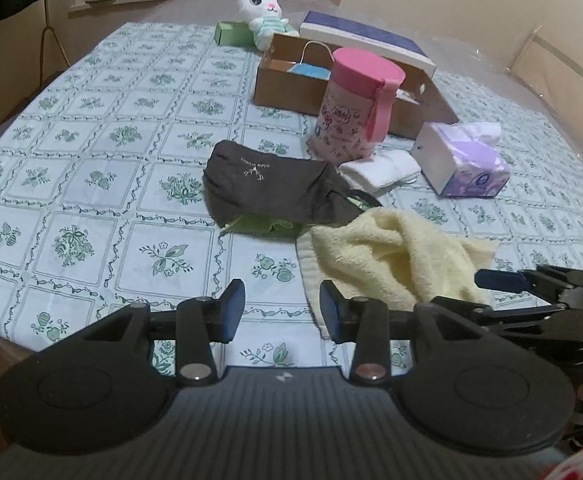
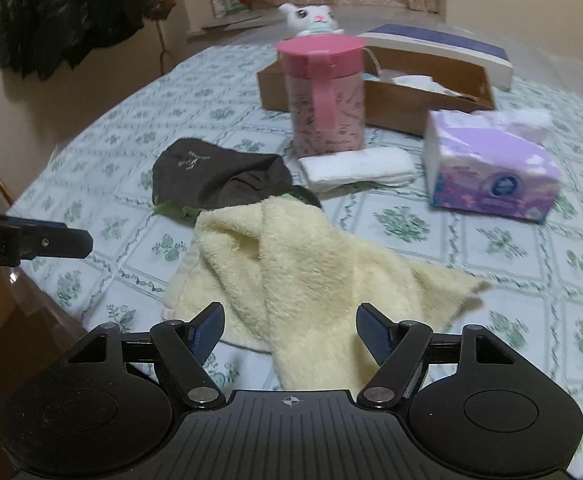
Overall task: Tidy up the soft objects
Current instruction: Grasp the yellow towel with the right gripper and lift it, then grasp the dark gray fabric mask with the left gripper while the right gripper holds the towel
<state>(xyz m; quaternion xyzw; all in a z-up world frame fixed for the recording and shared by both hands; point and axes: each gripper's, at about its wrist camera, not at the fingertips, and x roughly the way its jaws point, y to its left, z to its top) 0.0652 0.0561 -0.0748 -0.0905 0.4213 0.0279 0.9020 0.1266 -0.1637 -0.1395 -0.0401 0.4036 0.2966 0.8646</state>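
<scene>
A pale yellow towel [image 2: 303, 264] lies crumpled at the table's near edge; it also shows in the left wrist view [image 1: 395, 256]. My right gripper [image 2: 289, 334] is open, its jaws on either side of the towel's near fold. My left gripper [image 1: 282, 308] is open and empty over bare cloth, just left of the towel. A dark brown cloth [image 1: 267, 184] lies on a green cloth [image 1: 263, 224] behind the towel. A folded white cloth [image 2: 355, 168] lies beside it. A white plush bunny [image 1: 259, 10] sits at the far edge.
An open cardboard box [image 1: 287, 84] stands at the back, a blue-and-white box [image 1: 367, 40] behind it. A pink lidded canister [image 1: 355, 108] and a purple tissue pack [image 2: 491, 168] stand in front. A green box [image 1: 231, 34] lies by the bunny. The table's wooden edge [image 2: 19, 304] is near left.
</scene>
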